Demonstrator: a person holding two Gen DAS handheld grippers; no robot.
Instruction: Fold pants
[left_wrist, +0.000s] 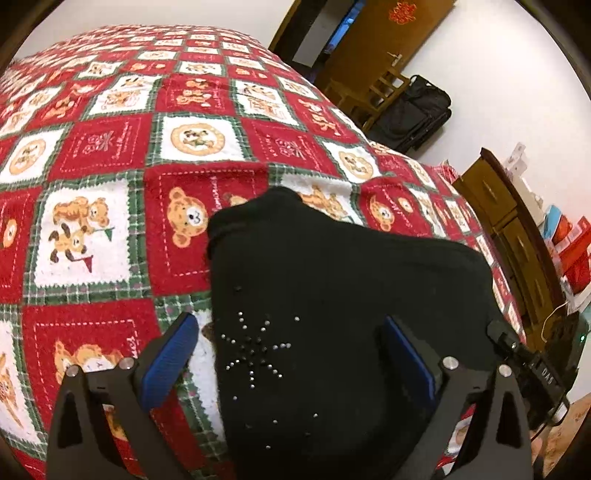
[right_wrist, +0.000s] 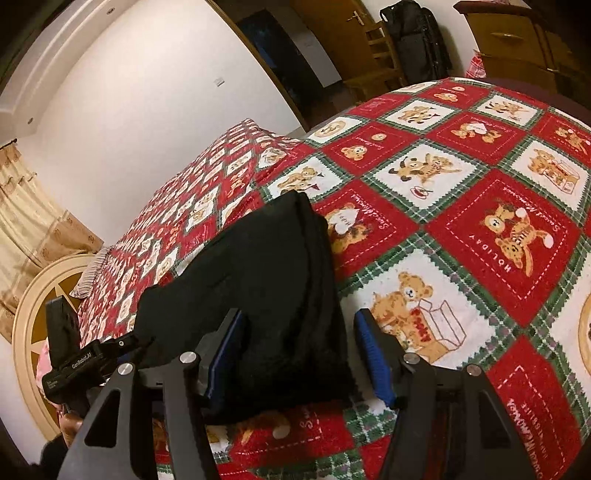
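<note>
Pants folded on quilt, between spread, empty jaws of each gripper.

The bedspread lies bare and flat on every side of the folded black pants, so a gripper can pass over it freely on the left and beyond the bundle. The pants themselves form the only raised obstacle on the bed. Off the bed's far edge, a wooden cabinet, a wooden chair and a black bag crowd the floor beside it.
</note>
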